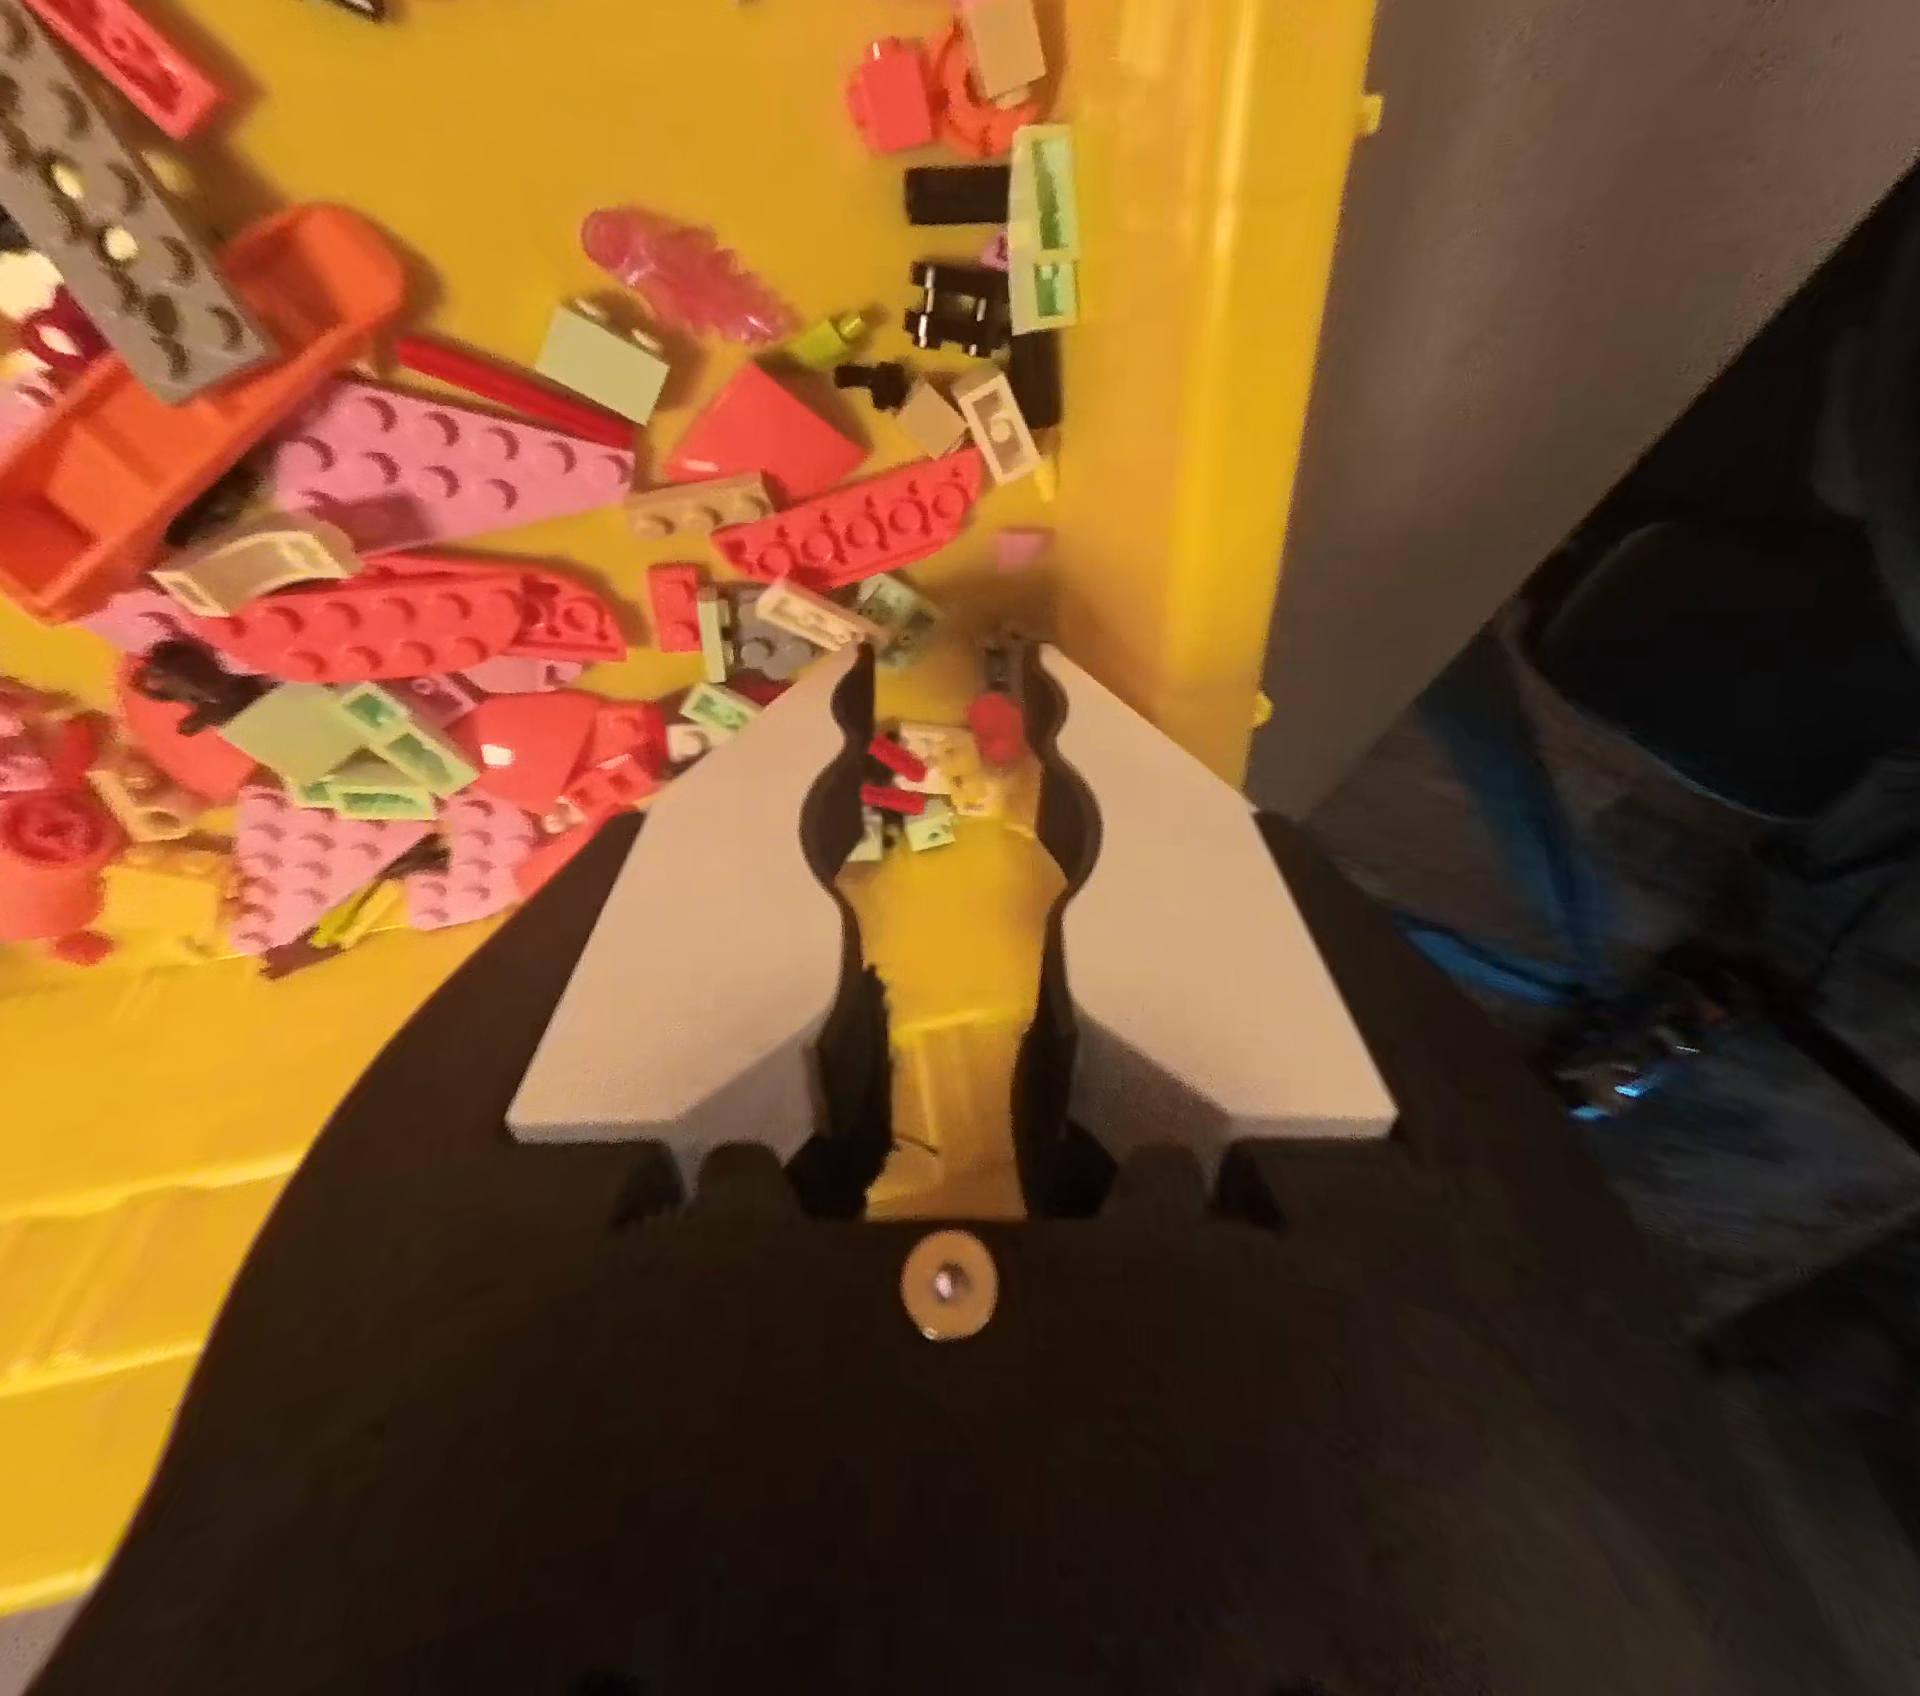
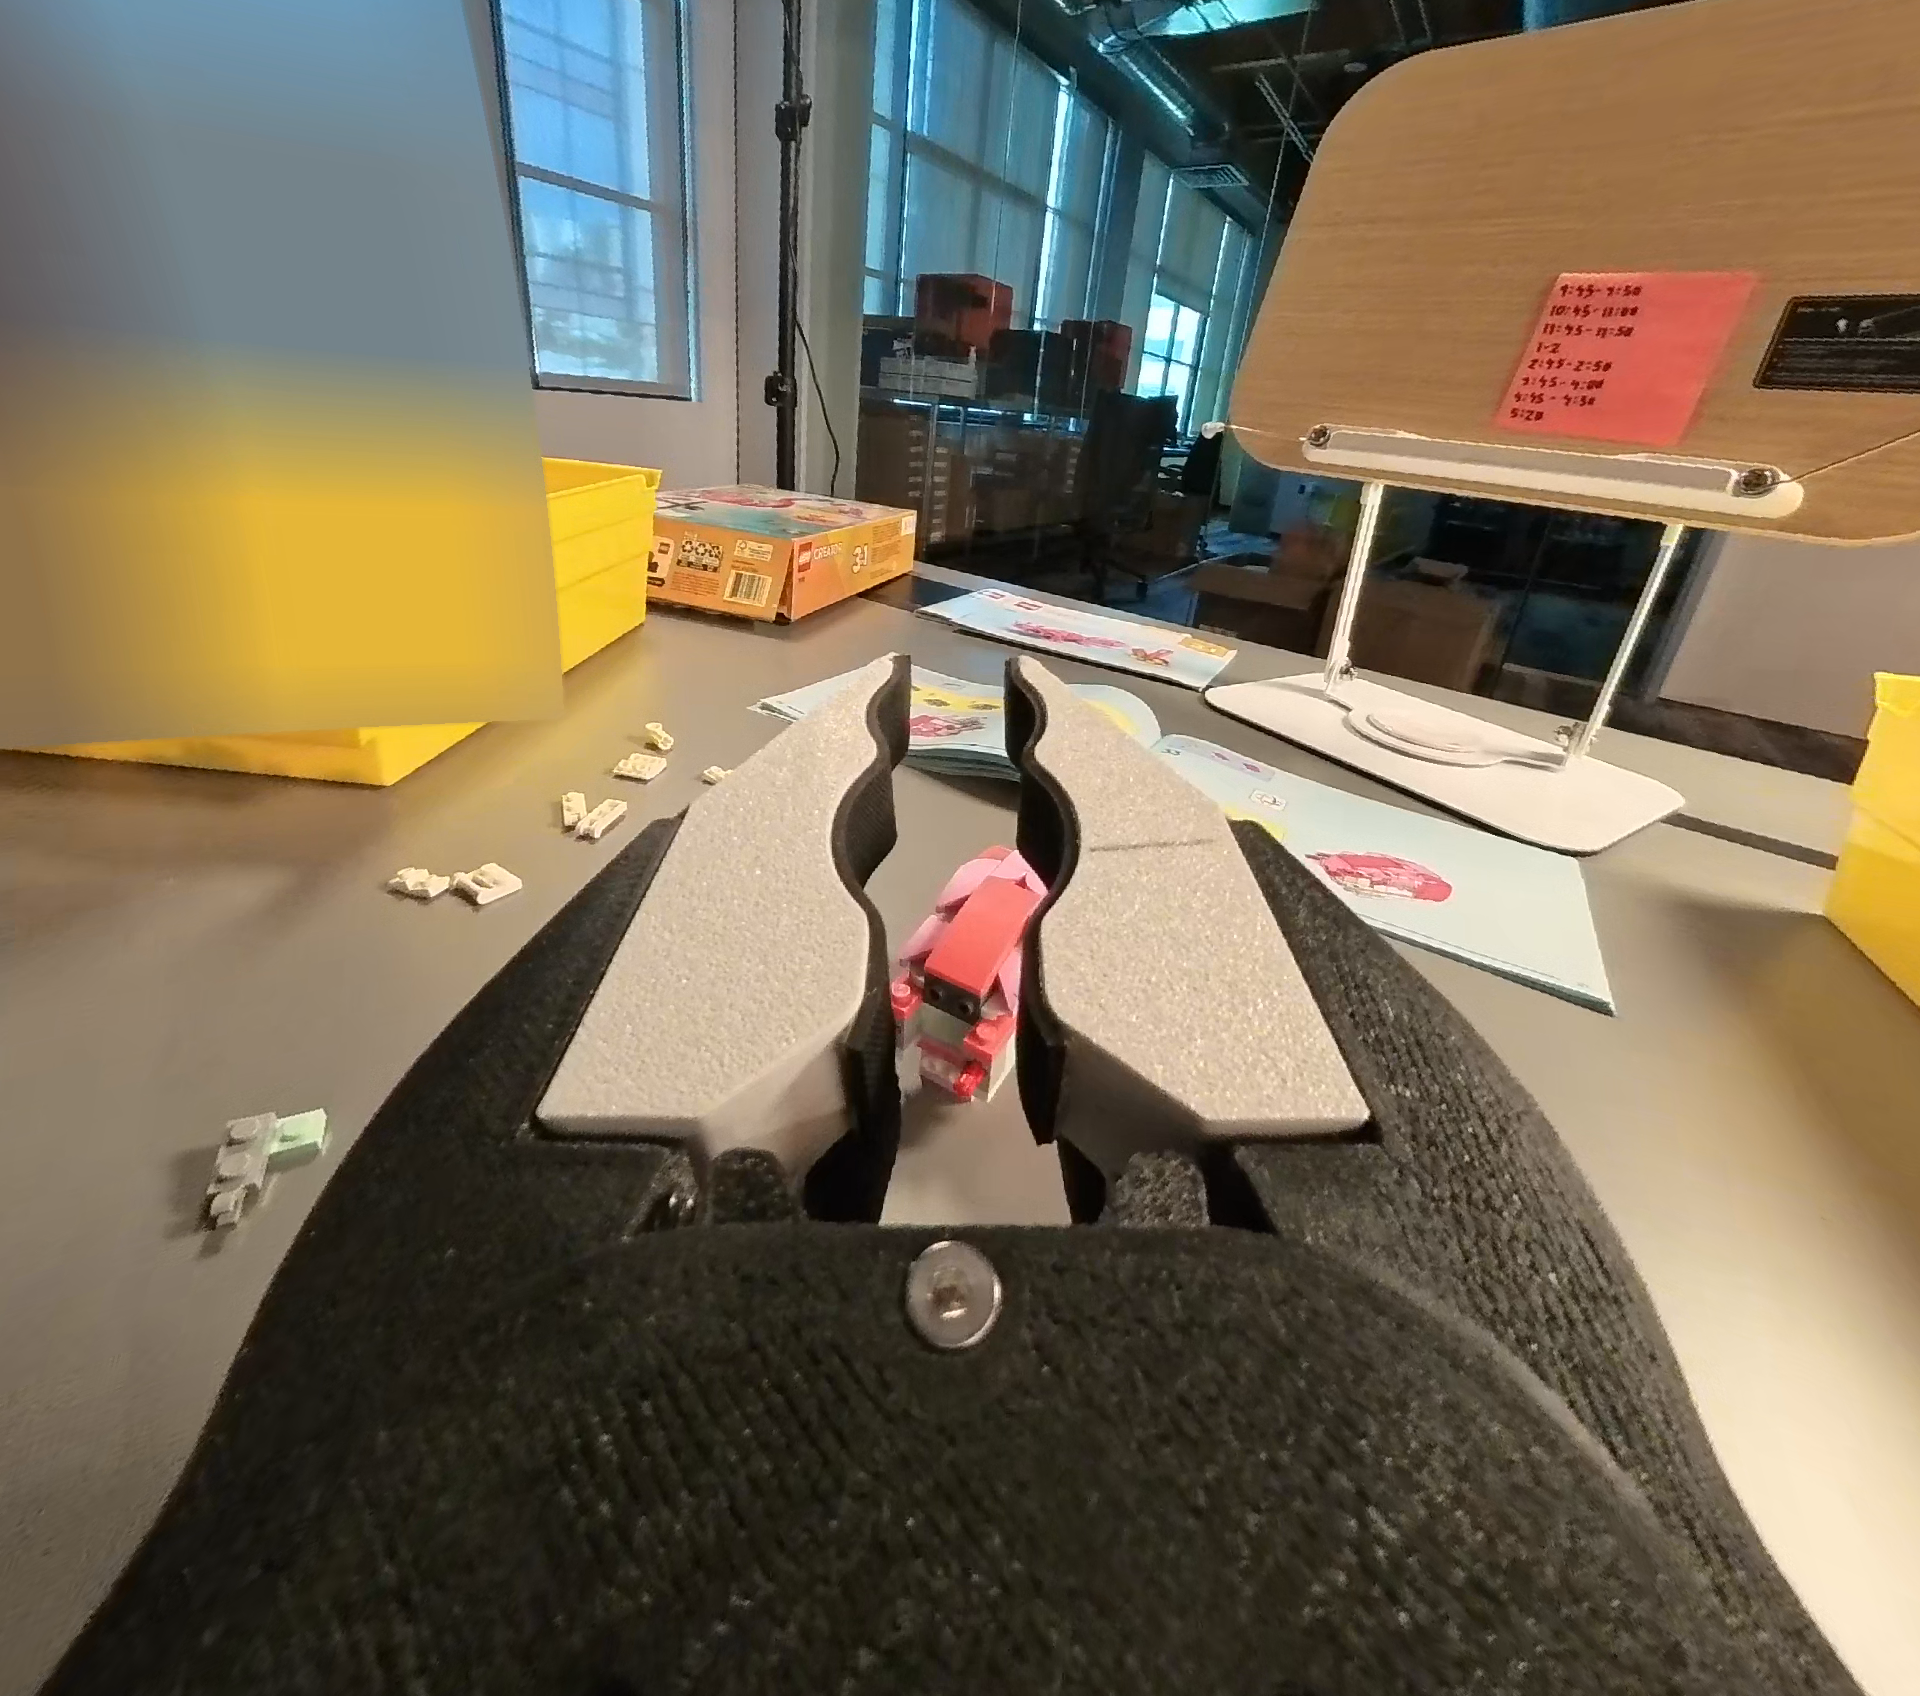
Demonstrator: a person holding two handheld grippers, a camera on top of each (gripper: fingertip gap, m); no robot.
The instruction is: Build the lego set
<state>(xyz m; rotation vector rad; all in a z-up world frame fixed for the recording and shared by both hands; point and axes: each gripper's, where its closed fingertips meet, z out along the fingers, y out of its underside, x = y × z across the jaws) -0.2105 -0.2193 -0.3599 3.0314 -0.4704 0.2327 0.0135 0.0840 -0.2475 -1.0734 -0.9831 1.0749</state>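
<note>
The left gripper [image 1: 945,659] is hanging over a yellow bin [image 1: 1195,399] of loose toy bricks, its jaws standing apart and clamping nothing. To the left of its jaws a long red studded plate [image 1: 364,628] and a pink studded plate [image 1: 436,472] are lying in the heap; just ahead of the left fingertip a curved red plate [image 1: 852,534] is resting beside small pale pieces. Between the jaws, down on the bin floor, a cluster of tiny red and pale bricks [image 1: 914,779] is lying, with a small red round piece [image 1: 994,727] close against the right finger; whether it is touching the pad is unclear. To the right the bin wall is rising. The right gripper [image 2: 954,680] is gripping a small pink and red brick model [image 2: 971,971] deep between its pads, well behind the tips. Left of its jaws small white pieces [image 2: 597,810] are lying on the grey table [image 2: 260,971]; ahead, an open booklet [image 2: 956,732] is lying; to the right a wooden stand [image 2: 1558,244] is standing.
</note>
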